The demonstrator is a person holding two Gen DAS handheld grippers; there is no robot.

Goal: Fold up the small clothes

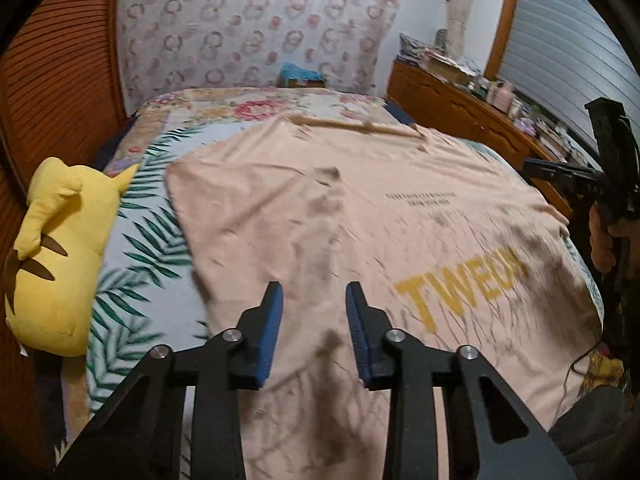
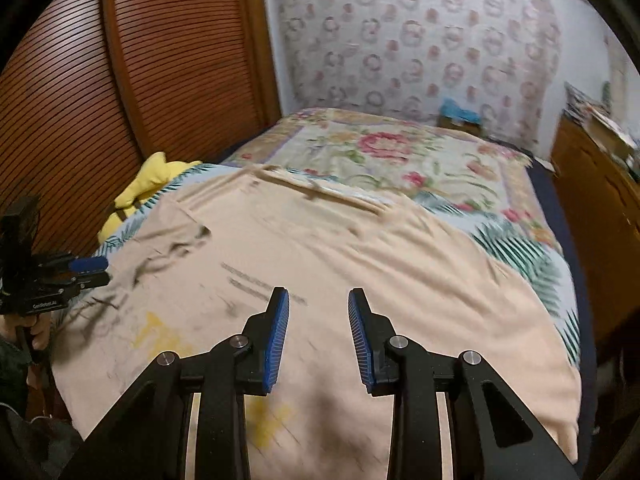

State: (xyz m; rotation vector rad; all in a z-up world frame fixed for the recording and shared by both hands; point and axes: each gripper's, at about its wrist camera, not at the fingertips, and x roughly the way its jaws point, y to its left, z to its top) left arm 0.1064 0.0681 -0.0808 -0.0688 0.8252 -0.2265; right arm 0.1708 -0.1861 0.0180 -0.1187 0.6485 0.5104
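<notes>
Both claws hang above the cloth, jaws apart, nothing between them: left claw (image 1: pixel 314 292) over the near hem, right claw (image 2: pixel 318 298) over the other half. The peach cotton T-shirt with yellow lettering (image 1: pixel 360 220) lies spread, wrinkled, on the leaf-print bed cover (image 1: pixel 148 248). Risk, I'd say: pinching shirt and cover together drags both. Farther left, a yellow plush toy (image 1: pixel 60 256) could snag a swung sleeve.

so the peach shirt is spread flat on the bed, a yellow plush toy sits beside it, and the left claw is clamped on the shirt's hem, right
Not quite. The left claw is not clamped on anything: the left wrist view shows its jaws apart above the cloth with nothing between them. The rest stands: the peach shirt lies spread on the bed, and the yellow plush toy sits beside it.
</notes>
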